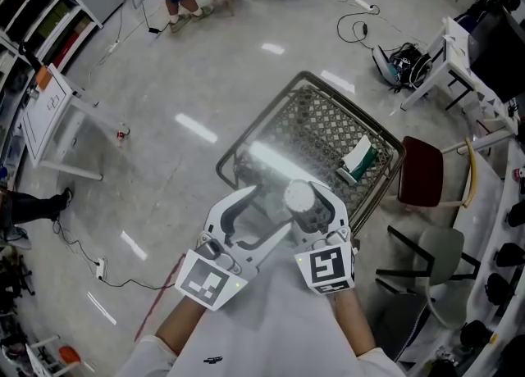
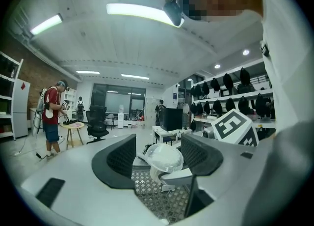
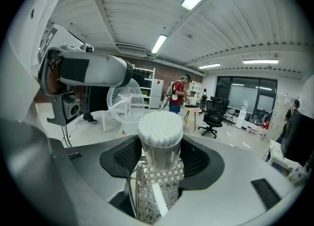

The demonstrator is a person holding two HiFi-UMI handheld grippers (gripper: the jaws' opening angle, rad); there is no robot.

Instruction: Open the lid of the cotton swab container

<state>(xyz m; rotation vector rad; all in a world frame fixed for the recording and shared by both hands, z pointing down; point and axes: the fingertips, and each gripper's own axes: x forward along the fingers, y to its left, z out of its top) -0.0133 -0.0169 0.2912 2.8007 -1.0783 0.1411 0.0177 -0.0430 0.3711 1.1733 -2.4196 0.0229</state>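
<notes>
My right gripper is shut on the clear cotton swab container, which stands upright with its top uncovered and white swab tips showing. The round clear lid is off the container, up and to its left. My left gripper is shut on that lid. In the head view both grippers are raised close together over a mesh table: the left gripper sits beside the right gripper, and the container's white top shows between the right fingers.
Below the grippers is a metal mesh table with a green-and-white item on it. A dark red chair and a grey chair stand at the right. Cables lie on the floor; a person in red stands far off.
</notes>
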